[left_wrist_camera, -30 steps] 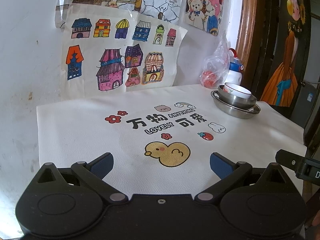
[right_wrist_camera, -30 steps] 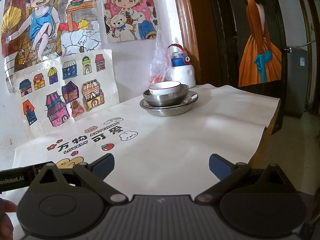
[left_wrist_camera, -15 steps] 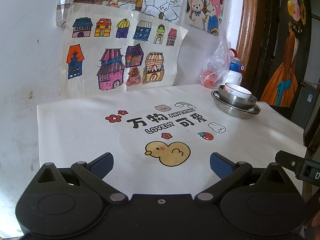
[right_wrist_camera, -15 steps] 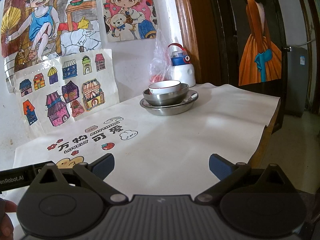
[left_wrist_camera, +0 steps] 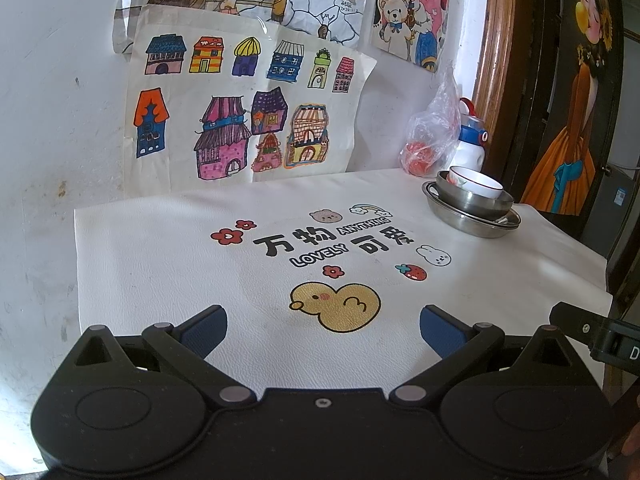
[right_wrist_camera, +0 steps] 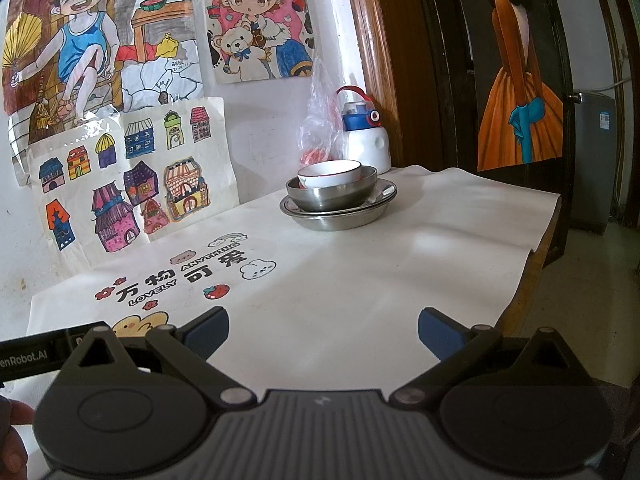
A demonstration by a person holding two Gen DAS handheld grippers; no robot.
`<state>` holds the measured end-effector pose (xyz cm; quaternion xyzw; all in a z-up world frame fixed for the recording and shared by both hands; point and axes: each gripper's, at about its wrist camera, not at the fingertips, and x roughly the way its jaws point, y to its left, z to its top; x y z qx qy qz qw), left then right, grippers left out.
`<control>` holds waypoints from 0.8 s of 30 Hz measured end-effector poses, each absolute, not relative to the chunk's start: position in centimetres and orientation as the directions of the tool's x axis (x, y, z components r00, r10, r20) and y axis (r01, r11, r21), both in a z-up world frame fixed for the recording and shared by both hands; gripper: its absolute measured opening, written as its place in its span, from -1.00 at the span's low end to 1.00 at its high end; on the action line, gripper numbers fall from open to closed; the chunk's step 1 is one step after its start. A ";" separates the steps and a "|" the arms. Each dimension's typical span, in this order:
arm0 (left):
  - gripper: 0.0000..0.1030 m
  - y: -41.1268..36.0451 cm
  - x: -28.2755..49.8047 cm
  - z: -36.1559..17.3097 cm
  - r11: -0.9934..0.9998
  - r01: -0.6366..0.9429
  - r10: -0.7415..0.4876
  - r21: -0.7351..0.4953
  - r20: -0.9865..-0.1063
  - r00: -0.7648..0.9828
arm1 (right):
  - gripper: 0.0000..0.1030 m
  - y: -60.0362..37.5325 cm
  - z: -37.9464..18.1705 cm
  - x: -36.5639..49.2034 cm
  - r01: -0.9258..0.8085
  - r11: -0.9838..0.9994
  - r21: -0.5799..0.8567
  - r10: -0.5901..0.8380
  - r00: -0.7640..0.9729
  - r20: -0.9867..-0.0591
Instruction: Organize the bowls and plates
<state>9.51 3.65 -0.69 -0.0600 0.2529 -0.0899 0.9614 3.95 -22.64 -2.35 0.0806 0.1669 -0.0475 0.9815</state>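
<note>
At the table's far right corner stands a stack: a white ceramic bowl point(left_wrist_camera: 478, 180) point(right_wrist_camera: 330, 172) inside a steel bowl point(left_wrist_camera: 472, 199) point(right_wrist_camera: 332, 194), both on a steel plate point(left_wrist_camera: 476, 224) point(right_wrist_camera: 340, 218). My left gripper point(left_wrist_camera: 323, 330) hovers open over the near part of the white mat, above the duck print, far from the stack. My right gripper point(right_wrist_camera: 323, 330) is open too, with nothing between its fingers, well short of the stack near the table's front right.
A white printed mat point(left_wrist_camera: 180, 264) covers the table. Behind the stack stand a white bottle with a blue lid point(right_wrist_camera: 366, 140) and a clear plastic bag point(left_wrist_camera: 432, 136). Drawings hang on the wall point(left_wrist_camera: 60, 120). The table's right edge point(right_wrist_camera: 536, 256) drops to the floor.
</note>
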 end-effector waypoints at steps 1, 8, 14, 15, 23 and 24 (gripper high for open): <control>0.98 3.7 9.6 -0.7 0.977 0.141 -0.202 -0.160 -0.475 0.857 | 1.00 -22.7 -2.4 4.0 0.120 0.983 0.142 -0.066 0.940 -0.336; 0.98 3.7 9.5 -0.7 0.977 0.140 -0.202 -0.162 -0.474 0.857 | 1.00 -22.7 -2.4 3.9 0.120 0.982 0.143 -0.066 0.939 -0.336; 0.98 3.7 9.5 -0.7 0.977 0.139 -0.201 -0.163 -0.475 0.857 | 0.99 -22.6 -2.4 3.9 0.120 0.982 0.144 -0.065 0.939 -0.338; 0.98 3.7 9.5 -0.7 0.977 0.138 -0.201 -0.164 -0.475 0.857 | 0.99 -22.6 -2.4 3.9 0.120 0.982 0.143 -0.065 0.939 -0.337; 0.98 3.7 9.4 -0.8 0.976 0.137 -0.202 -0.168 -0.475 0.857 | 1.00 -22.6 -2.4 3.9 0.120 0.982 0.144 -0.066 0.939 -0.338; 0.98 3.7 9.4 -0.8 0.976 0.137 -0.202 -0.168 -0.475 0.856 | 1.00 -22.6 -2.4 3.8 0.120 0.982 0.144 -0.066 0.939 -0.338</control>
